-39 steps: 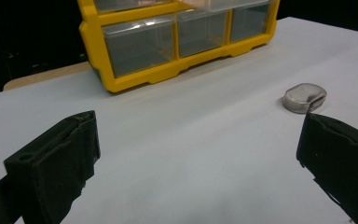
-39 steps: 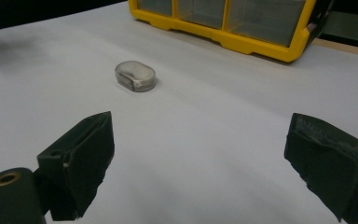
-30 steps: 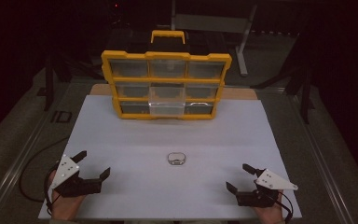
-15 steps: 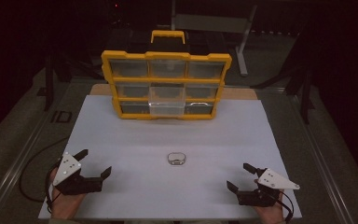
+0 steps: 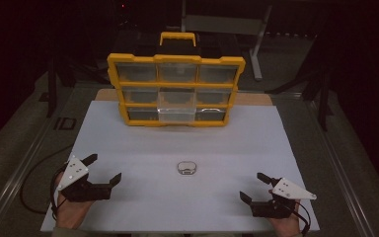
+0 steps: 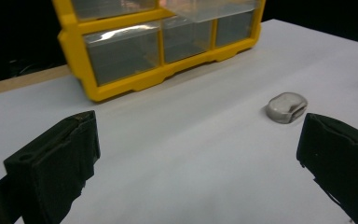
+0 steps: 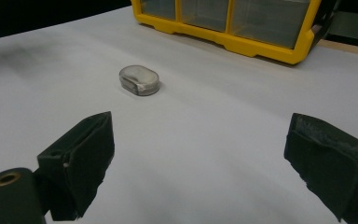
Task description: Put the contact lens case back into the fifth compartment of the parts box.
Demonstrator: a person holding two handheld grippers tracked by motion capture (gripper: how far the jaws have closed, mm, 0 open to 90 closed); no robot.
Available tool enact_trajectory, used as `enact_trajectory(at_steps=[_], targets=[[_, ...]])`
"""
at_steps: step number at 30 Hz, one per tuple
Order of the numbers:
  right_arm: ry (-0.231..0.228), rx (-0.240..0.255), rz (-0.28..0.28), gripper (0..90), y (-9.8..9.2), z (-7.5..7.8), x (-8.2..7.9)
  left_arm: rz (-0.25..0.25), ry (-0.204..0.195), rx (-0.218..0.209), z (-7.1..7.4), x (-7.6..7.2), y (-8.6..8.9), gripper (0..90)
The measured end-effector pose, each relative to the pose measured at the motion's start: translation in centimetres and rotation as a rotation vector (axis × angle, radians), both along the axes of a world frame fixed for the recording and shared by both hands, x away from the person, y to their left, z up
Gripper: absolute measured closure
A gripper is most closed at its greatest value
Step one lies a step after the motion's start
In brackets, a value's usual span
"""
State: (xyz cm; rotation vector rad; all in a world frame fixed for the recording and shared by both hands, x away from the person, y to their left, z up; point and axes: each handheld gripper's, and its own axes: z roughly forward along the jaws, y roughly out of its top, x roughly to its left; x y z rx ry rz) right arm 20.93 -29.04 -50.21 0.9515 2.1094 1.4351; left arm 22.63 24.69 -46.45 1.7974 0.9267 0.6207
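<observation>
A small rounded grey metal piece (image 5: 187,168) lies on the white table sheet (image 5: 143,148), near its middle; it also appears in the left gripper view (image 6: 286,107) and the right gripper view (image 7: 139,80). A yellow organizer (image 5: 175,89) with clear drawers stands at the back; its lower middle drawer (image 5: 176,115) is pulled out a little. My left gripper (image 5: 102,168) rests open near the front left, apart from the piece. Near the front right, my right gripper (image 5: 255,187) is open too, with nothing between its jaws.
The organizer's yellow frame shows at the top of the left gripper view (image 6: 135,84) and the right gripper view (image 7: 261,46). A black cable (image 5: 29,182) loops off the table's left side. Dark stands and floor surround the table.
Both grippers have stayed near the front corners, the left one shifting only slightly. The metal piece and the organizer have not moved.
</observation>
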Motion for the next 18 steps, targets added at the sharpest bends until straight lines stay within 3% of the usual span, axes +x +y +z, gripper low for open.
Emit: enact_trajectory(at_steps=[9,18], targets=[[-0.004,0.001,-0.001,8.5,0.0,0.0,0.0,-0.052,-0.002,0.029,0.5,0.7,-1.2,0.0],[-0.005,-0.003,-0.001,8.5,0.0,0.1,0.0,-0.070,-0.011,0.038,1.0,1.5,-1.5,0.0]])
